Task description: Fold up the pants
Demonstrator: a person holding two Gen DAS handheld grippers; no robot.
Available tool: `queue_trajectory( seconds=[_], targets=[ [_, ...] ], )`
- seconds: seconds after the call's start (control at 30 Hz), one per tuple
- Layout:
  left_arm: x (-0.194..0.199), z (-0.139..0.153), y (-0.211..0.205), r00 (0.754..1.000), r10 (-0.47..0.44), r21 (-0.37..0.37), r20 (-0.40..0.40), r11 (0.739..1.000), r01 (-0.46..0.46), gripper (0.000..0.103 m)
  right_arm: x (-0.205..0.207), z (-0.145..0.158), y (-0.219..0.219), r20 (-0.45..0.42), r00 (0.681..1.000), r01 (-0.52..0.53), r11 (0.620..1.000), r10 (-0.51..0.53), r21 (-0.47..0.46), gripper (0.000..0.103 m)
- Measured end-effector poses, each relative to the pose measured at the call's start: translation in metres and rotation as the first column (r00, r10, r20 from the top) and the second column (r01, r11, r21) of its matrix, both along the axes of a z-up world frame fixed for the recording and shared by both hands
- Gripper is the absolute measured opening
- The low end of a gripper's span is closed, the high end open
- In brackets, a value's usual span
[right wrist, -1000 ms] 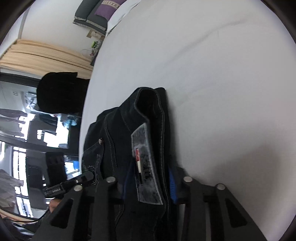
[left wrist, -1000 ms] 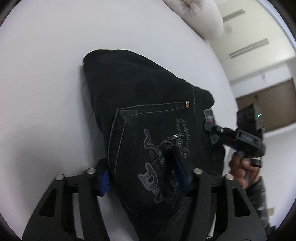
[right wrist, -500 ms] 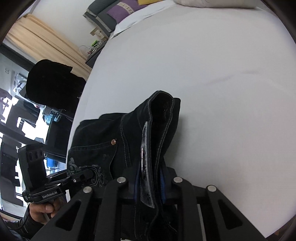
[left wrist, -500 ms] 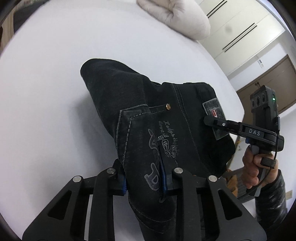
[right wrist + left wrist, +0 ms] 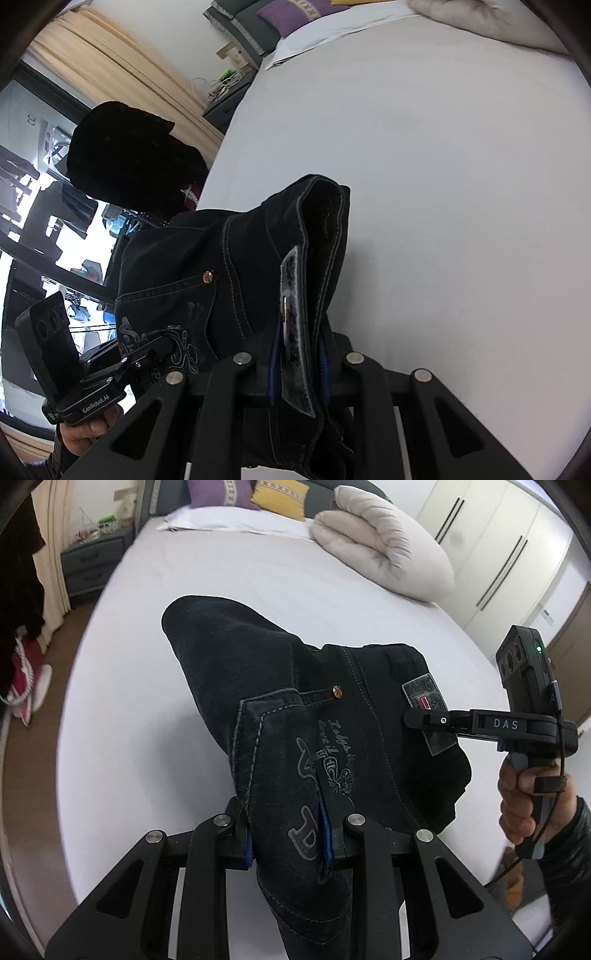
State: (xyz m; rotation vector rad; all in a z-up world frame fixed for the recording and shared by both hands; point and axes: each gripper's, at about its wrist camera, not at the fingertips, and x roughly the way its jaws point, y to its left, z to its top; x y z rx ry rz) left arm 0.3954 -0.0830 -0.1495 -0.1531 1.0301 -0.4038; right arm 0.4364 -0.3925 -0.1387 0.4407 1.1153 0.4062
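Observation:
The black jeans [image 5: 280, 701] are folded into a bundle and held up above the white bed [image 5: 147, 657]. My left gripper [image 5: 288, 840] is shut on the back pocket with the grey embroidery. My right gripper [image 5: 297, 363] is shut on the waistband at the grey label patch [image 5: 293, 332]. In the left wrist view the right gripper [image 5: 424, 718] shows clamped on that patch [image 5: 421, 690]. In the right wrist view the left gripper [image 5: 155, 347] shows at the pocket. The jeans [image 5: 229, 266] hang between both grippers.
A rolled beige duvet [image 5: 380, 550] and purple and yellow cushions [image 5: 218, 491] lie at the head of the bed. A nightstand [image 5: 92, 563] and curtain stand left of it. Wardrobe doors [image 5: 498, 542] are at the right. The white bed [image 5: 443, 166] spreads beyond the jeans.
Both grippers closed on the jeans and lifted them off the bed. The views tilted up, so the room's far end came into sight.

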Motion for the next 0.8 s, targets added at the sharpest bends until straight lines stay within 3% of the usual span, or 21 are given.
queue_trajectory(
  seconds=[0.2,0.3,0.4,0.5,0.57,0.67,0.8],
  targets=[
    [0.042,-0.029,0.056,1.0,0.017,0.032,-0.024,0.999,-0.016,0.024,0.044,-0.03,0.018,-0.054,0.998,0.016,1.0,-0.015,0.013,0.019],
    [0.057,-0.062,0.049,0.997,0.028,0.022,-0.069,0.999,-0.026,0.025,0.053,-0.058,0.017,-0.105,0.994,0.036,0.999,-0.037,-0.004,0.024],
    [0.066,-0.089,0.058,0.992,0.066,0.003,-0.104,0.998,-0.066,0.036,0.053,-0.077,0.009,-0.119,0.99,0.076,0.997,-0.074,0.013,0.039],
    [0.062,-0.1,0.07,0.99,0.102,-0.022,-0.097,0.994,-0.105,0.05,0.043,-0.086,-0.003,-0.094,0.991,0.104,0.989,-0.095,0.104,0.046],
    [0.055,-0.1,0.078,0.989,0.115,-0.039,-0.088,0.992,-0.119,0.052,0.034,-0.084,-0.009,-0.095,0.988,0.131,0.983,-0.119,0.13,0.049],
    [0.034,-0.089,0.083,0.989,0.143,0.004,-0.039,0.99,-0.143,0.053,0.012,-0.069,-0.021,-0.059,0.981,0.191,0.979,-0.187,0.077,0.058],
    [-0.015,-0.043,0.071,0.975,0.191,0.069,0.118,0.977,-0.2,0.062,-0.03,-0.037,-0.029,0.048,0.973,0.227,0.974,-0.227,-0.001,0.06]
  ],
)
